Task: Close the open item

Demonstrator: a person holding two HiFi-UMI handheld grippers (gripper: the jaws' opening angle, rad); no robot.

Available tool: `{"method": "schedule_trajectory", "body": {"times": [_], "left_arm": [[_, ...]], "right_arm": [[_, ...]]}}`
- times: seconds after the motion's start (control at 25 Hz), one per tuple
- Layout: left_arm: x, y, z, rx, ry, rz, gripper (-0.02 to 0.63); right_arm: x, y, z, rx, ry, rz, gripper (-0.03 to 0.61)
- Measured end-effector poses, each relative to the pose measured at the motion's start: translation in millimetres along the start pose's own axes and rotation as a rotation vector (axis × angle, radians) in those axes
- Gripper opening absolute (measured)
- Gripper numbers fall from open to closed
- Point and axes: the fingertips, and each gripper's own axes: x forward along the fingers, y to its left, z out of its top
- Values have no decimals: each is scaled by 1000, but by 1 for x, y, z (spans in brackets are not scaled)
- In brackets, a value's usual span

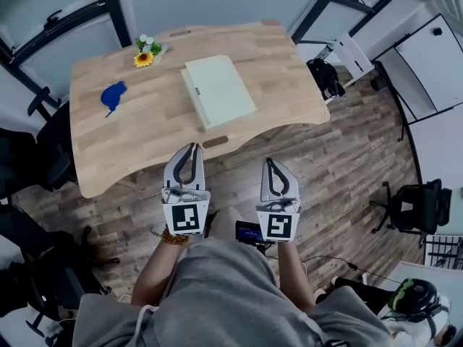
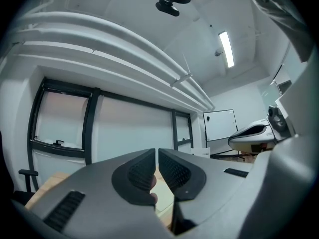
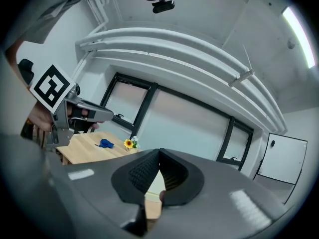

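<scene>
Wooden table bears a closed pale green box; left gripper and right gripper hover before it, both clamped shut, empty.

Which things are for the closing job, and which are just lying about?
For the job: the pale green box, flat on the table; the left gripper and right gripper, both shut and empty.

Just lying about: the sunflower, the blue thing, the black chair.
</scene>
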Motion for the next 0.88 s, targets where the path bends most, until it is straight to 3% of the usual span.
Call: {"method": "schedule_trajectory", "body": {"times": [0.28,0.56,0.88], "left_arm": [[35,3,-29,12,96,1,26],[93,6,-51,9,158,9,26],[138,28,-90,-20,255,93,28]], "right_arm": [[59,-15,-29,35,28,64,11],[129,-45,-45,56,-22,152,11],[183,-73,-76,63,-42,222,12]]}}
